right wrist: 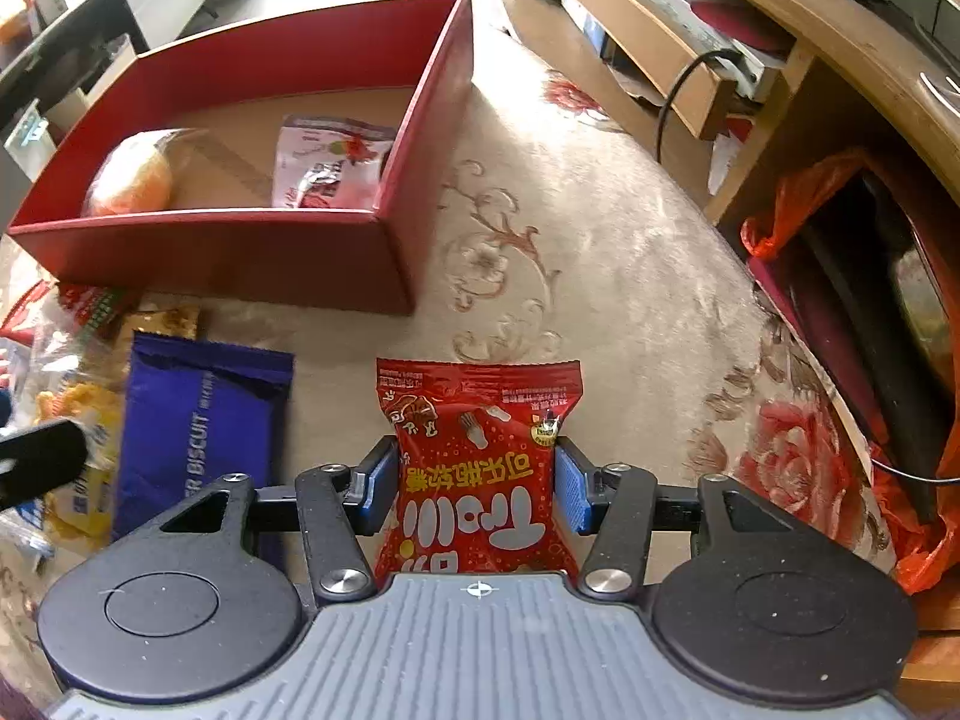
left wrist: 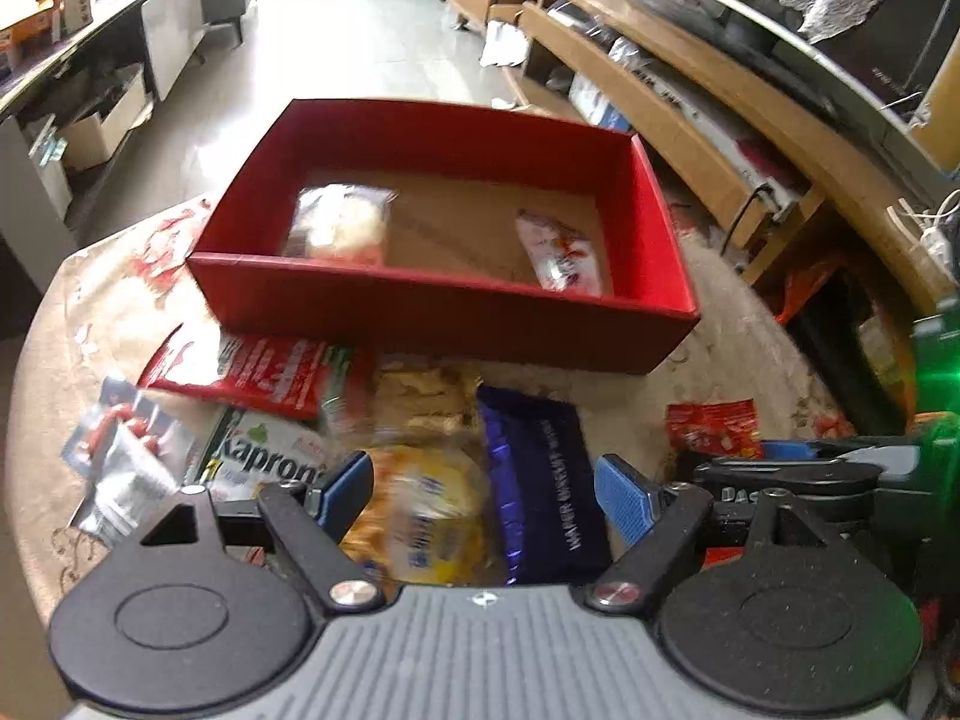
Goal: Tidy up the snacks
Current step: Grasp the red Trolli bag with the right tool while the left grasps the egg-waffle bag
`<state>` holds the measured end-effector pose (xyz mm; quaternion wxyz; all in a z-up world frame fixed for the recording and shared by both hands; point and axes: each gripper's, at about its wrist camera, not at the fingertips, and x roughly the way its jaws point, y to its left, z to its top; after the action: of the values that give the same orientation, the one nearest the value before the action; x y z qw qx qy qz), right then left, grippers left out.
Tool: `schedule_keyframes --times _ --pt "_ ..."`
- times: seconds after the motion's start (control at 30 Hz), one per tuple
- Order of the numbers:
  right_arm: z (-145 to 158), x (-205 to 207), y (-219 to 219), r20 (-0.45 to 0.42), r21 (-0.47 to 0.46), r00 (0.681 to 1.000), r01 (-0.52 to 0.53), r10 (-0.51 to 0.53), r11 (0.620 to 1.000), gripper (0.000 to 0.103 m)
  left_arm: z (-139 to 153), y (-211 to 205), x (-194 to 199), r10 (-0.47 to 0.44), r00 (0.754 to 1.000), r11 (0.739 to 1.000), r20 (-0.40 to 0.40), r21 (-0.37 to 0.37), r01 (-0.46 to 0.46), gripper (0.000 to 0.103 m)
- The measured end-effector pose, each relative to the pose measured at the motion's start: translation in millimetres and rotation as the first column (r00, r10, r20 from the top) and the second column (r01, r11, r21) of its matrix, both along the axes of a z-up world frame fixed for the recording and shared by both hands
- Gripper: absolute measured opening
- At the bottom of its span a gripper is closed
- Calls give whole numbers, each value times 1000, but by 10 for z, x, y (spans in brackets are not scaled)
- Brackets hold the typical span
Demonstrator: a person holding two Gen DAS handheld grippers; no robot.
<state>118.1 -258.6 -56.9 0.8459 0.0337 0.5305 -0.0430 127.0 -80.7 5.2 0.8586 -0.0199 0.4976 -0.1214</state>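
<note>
Looking down the right wrist view, the right gripper [right wrist: 477, 483] has its blue pads against both edges of a red candy packet [right wrist: 474, 450], clamped on it where it lies on the floral tablecloth [right wrist: 600, 276]. This view alone shows the grip; in the left wrist view the same red packet [left wrist: 714, 429] is only a corner behind the right gripper's black body at the right edge.

The left gripper [left wrist: 483, 495] hangs with its fingers apart over the snack pile, pressing on nothing. Between and below them lie a yellow bag [left wrist: 420, 516] and a dark blue wafer biscuit pack [left wrist: 540, 480]. The left view alone shows the rest of the pile: a white and green "Kapron" pack [left wrist: 264, 456], a small packet with red sausages pictured [left wrist: 120, 438], and a flat red pouch [left wrist: 252, 369] nearest the box. In the right view the blue biscuit pack [right wrist: 192, 438] lies just left of the held packet, apart from it.

Farther off, the red box [left wrist: 444, 306] stands open on the cloth. It holds two things on its brown floor: a clear-wrapped pale bun [left wrist: 339, 222] at the left and a white packet with red print [left wrist: 561, 252] at the right, against the right wall. Beyond are a wooden shelf unit [left wrist: 660, 102] and tiled floor [left wrist: 360, 48].
</note>
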Motion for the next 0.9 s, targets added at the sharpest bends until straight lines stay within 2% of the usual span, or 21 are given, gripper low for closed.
schedule_keyframes --times 0.1,0.17,0.33,0.4,0.53,0.7,0.8,0.9 --pt "2 0 8 -1 2 1000 -14 14 1000 61 -99 77 -22 30 999 1000 -34 10 -29 78" --pt "6 -1 9 -1 3 1000 -23 23 1000 61 -140 131 -39 36 999 998 -28 43 -35 78" --pt "5 -18 39 -6 0 999 -41 41 999 61 -135 49 75 -103 995 985 9 140 101 78" --pt "9 -21 57 -8 2 999 -44 44 999 61 -188 40 128 -103 995 981 -13 163 104 78" --pt "-9 0 85 -14 -8 999 -46 46 999 61 -353 121 126 -21 995 997 -95 67 27 78" --pt "-56 15 157 -30 -21 998 -60 59 998 63 -668 111 125 69 980 997 -186 59 -59 79" --pt "-95 12 195 -40 -32 997 -68 67 997 66 -663 81 137 90 983 995 -162 51 -82 79" --pt "-125 9 225 -43 -35 995 -90 88 995 74 -673 91 124 104 982 994 -158 51 -98 75"
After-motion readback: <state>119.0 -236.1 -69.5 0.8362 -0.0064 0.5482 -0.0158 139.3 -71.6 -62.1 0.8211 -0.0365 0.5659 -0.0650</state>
